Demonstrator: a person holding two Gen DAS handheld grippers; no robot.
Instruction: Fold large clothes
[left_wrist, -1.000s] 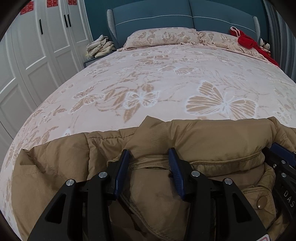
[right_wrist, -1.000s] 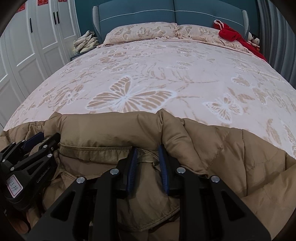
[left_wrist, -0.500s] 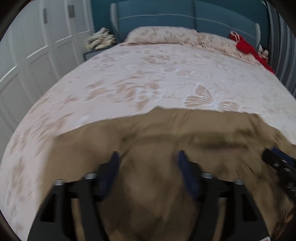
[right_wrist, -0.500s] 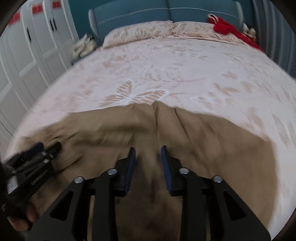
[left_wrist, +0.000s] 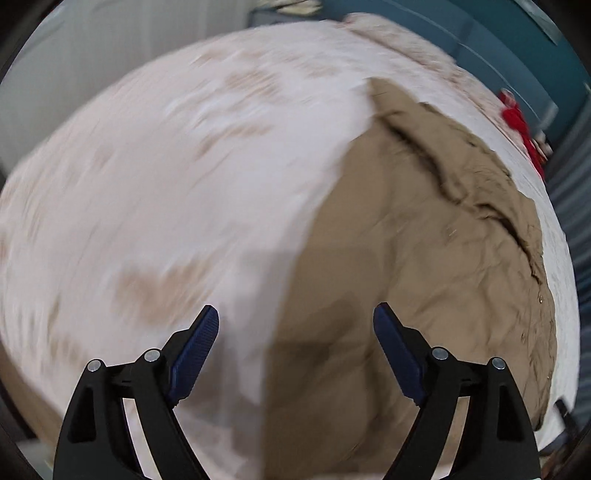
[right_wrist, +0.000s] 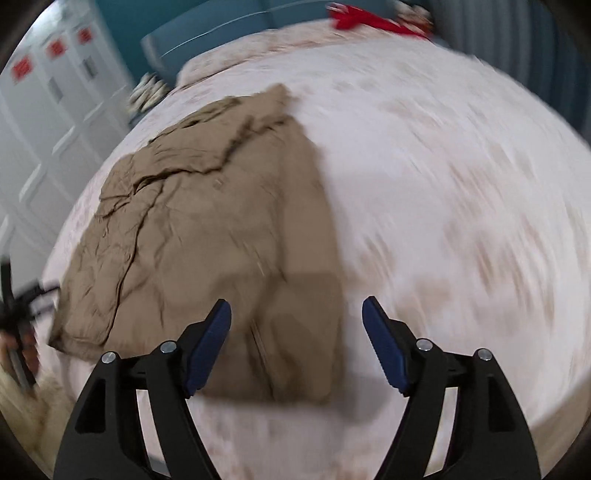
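Tan padded jacket (left_wrist: 424, 258): folded flat on bed (left_wrist: 184, 166). Left gripper (left_wrist: 295, 325), right gripper (right_wrist: 296, 317): jaws just opened, empty. Advice: regrip opposite edges squarely.

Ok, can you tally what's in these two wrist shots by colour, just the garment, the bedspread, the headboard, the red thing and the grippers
Tan: 1, the coat, lying flat on the bed.
Pink-and-beige: 1, the bedspread.
Teal: 1, the headboard.
Red: 1, a blurred red item by the pillows.
Black with blue pads: 2, the left gripper and right gripper, both open, jaws just been opening, nothing between them.
Total: 6
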